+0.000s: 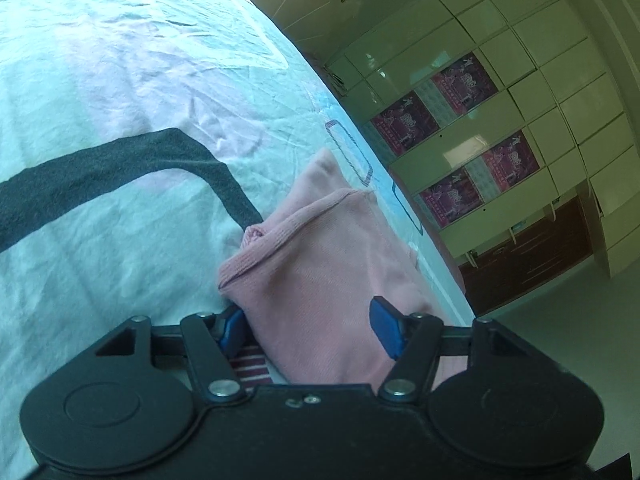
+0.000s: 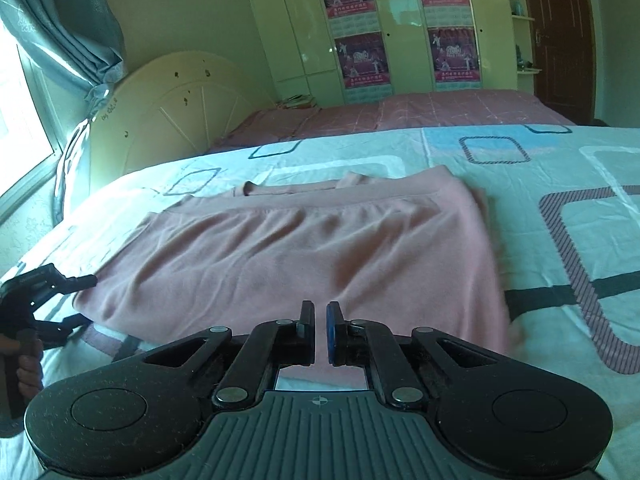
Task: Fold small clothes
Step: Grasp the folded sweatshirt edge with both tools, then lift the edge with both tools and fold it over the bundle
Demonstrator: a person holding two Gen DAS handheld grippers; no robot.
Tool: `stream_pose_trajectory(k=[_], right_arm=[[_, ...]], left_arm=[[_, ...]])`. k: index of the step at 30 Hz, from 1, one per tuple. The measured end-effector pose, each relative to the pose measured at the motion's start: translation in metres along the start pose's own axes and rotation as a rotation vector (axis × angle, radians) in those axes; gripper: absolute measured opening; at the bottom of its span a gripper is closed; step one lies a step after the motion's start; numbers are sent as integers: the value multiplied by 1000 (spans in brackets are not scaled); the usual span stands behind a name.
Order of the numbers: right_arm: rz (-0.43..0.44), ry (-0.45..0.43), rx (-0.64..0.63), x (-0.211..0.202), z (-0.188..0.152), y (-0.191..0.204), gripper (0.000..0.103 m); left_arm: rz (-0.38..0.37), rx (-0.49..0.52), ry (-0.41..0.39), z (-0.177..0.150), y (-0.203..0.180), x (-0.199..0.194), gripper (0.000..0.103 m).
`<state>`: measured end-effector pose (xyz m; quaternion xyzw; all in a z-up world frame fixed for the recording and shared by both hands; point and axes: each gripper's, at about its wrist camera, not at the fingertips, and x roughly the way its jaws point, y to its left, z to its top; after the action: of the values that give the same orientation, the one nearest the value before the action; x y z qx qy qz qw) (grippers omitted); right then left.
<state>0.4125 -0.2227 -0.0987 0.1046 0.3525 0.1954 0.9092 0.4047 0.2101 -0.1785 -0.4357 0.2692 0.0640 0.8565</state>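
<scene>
**Pink garment folded on the bed, left gripper at its edge**

The left wrist view looks along the side of the pink garment (image 1: pixel 320 280), which lies folded on the patterned bedsheet (image 1: pixel 100 240) near the bed's right edge. The left gripper (image 1: pixel 310 330) has the garment's near end between its blue pads (image 1: pixel 386 328), jaws partway apart; the cloth fills the gap, but whether the pads press on it cannot be told. A ribbed cuff or hem (image 1: pixel 256 236) shows at the garment's far left corner, and a striped strip of fabric (image 1: pixel 252 364) shows under the left finger. Neither detail appears in the other view.

The right wrist view shows the whole garment (image 2: pixel 300 248) spread flat across the sheet (image 2: pixel 560 300), with a waistband-like fold along its far side. At far left the left gripper (image 2: pixel 82 300) is seen from outside, held in a hand (image 2: pixel 28 364), its two fingers reaching the garment's left edge. The right gripper (image 2: pixel 320 330) sits above the garment's near edge with jaws closed and nothing between them.

Beyond the sheet, left to right: a grey curtain (image 2: pixel 68 20) beside a bright window, a cream rounded headboard (image 2: pixel 180 108), a second bed with a pink cover (image 2: pixel 400 114), pale green wardrobe doors (image 2: pixel 296 32) carrying posters (image 2: pixel 362 56), and a dark wooden door (image 2: pixel 560 32).
</scene>
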Motion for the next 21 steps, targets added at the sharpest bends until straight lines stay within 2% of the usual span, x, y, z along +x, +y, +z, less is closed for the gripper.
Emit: stream_pose_trajectory(k=[1,3,6,7,9,12,15,16,19,21], right_arm=[[9,14,8,14,6,7,3],[28,31,-1,39,17,24,3],[52,51,-13,69,28,47,3],[59,57,-22,79,31,55,3],[64,69,-38,94,35,66,3],[63,97,-52,113,37,74,3],[-21,183,-93,139,23,73,2],[-13,164,-81,141,19,69,0],[-12,145,-52,140,16,65,0],[-8,148,-45,138,16,64,0]], left_arm=[[-8,-5,-6,3,0,4,59],[-18,-12,-12,8,0,12,51],[-7,-16,2,15,3,26,22],[-6,-33,16,17,7,30,9],[-36,-67,24,21,14,33,7],[-77,-47,14,25,7,23,7],[-156,-14,-25,28,-6,5,7],[-159,-12,-24,28,-8,4,6],[-59,34,22,27,-8,18,6],[-40,-15,51,27,3,25,7]])
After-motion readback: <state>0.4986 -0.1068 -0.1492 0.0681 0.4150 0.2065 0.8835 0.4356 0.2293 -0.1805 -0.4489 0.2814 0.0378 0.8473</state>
